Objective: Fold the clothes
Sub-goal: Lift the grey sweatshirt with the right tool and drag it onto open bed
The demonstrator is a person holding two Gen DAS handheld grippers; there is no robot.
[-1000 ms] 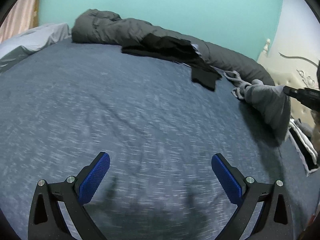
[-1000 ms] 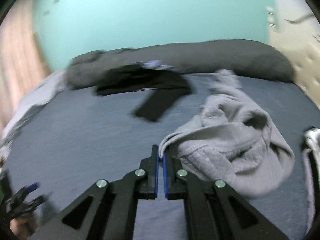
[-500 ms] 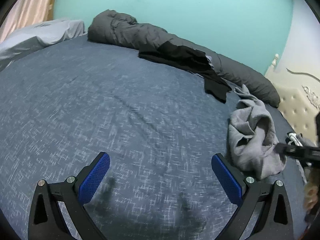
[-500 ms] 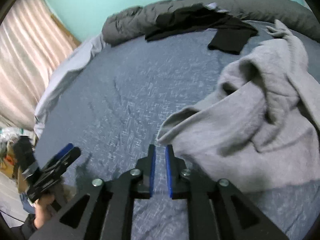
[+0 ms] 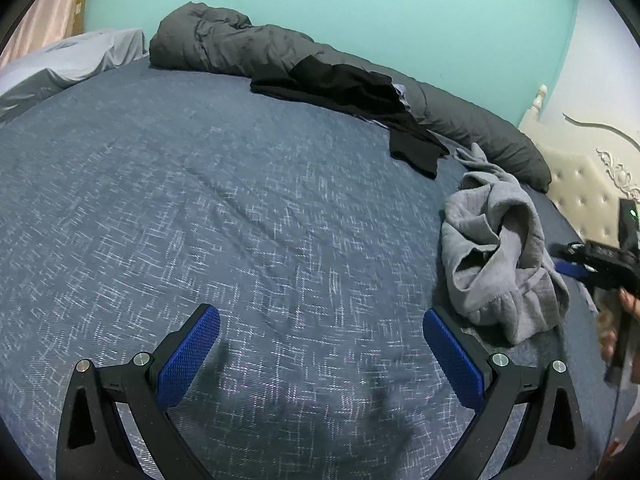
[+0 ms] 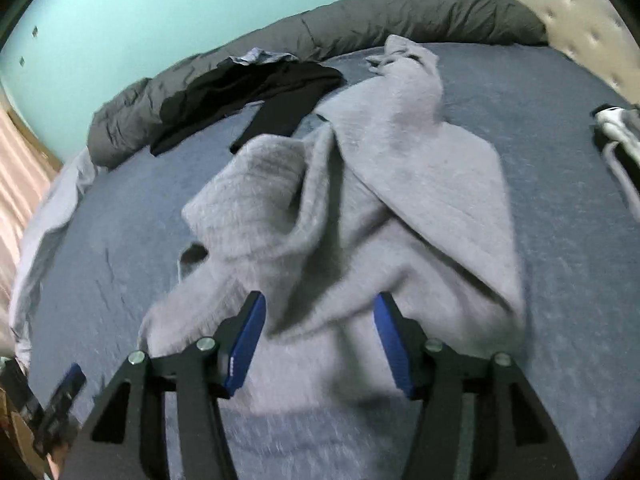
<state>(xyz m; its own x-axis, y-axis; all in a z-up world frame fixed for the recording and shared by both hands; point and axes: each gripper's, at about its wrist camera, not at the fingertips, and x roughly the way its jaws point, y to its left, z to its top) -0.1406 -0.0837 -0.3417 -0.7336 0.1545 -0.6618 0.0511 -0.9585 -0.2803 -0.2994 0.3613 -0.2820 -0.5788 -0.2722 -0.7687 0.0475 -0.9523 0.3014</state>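
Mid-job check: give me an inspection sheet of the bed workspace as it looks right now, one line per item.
Surface: blue bedsheet, lightly creased, mostly bare in front of the left gripper.
Job's things: grey sweatshirt crumpled, unfolded; black garment draped partly over the duvet.
Clutter: rolled dark grey duvet along the far edge; pale sheet at far left; black-and-white item at the right edge, unidentifiable.
Grippers: left gripper open, empty, over bare sheet; right gripper open, fingers either side of the sweatshirt's near part, not clamped.
Cables: nothing seen.
Surroundings: turquoise wall, cream tufted headboard, pink curtain.

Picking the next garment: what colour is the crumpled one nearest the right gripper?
Light grey, clearest in the right wrist view.
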